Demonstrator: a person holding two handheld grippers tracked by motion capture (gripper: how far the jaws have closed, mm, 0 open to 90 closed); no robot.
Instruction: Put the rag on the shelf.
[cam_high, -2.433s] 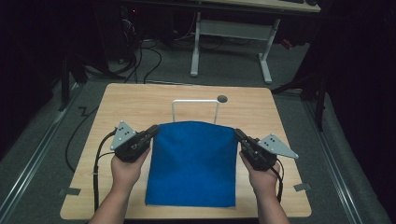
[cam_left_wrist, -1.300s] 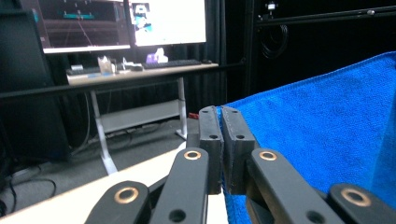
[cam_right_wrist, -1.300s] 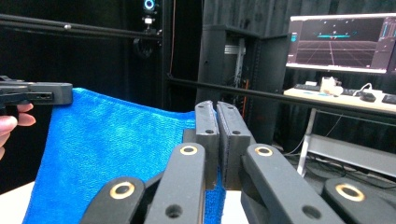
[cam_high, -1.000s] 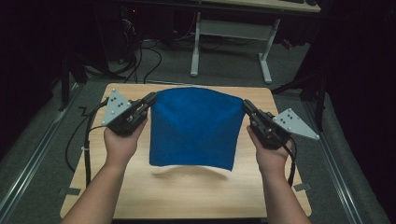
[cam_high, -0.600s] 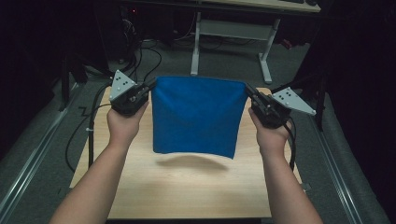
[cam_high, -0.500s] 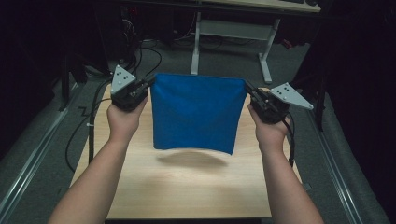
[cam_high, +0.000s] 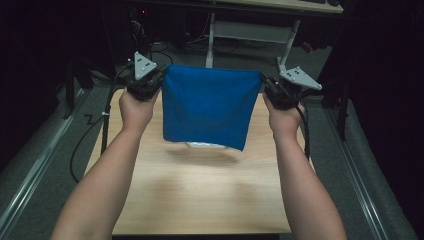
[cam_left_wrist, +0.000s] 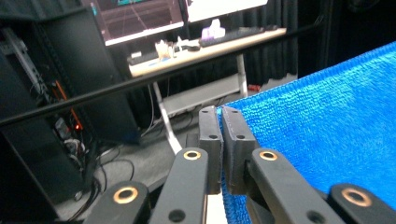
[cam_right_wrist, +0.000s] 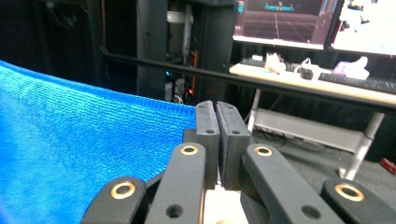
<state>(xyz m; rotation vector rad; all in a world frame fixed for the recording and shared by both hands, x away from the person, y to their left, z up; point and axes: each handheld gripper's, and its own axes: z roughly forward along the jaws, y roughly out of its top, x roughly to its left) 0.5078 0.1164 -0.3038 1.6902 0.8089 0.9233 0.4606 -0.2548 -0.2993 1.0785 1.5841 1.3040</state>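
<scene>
1. I've got both grippers pinched tight on the top corners of the blue terry-cloth towel (cam_high: 207, 107), left gripper (cam_high: 159, 80) on one corner, right gripper (cam_high: 265, 85) on the other. Jaws are basically fully closed, just fabric between them.
2. Compared with 1 second back, the towel is higher and further toward the far edge of the light wooden table (cam_high: 200, 200). It's hanging free now, stretched flat between my 2 hands.
3. There's a thin white wire rack (cam_high: 205, 145) peeking out under the hem.
4. My guess: the lift's done, next is draping it over that rack.
</scene>
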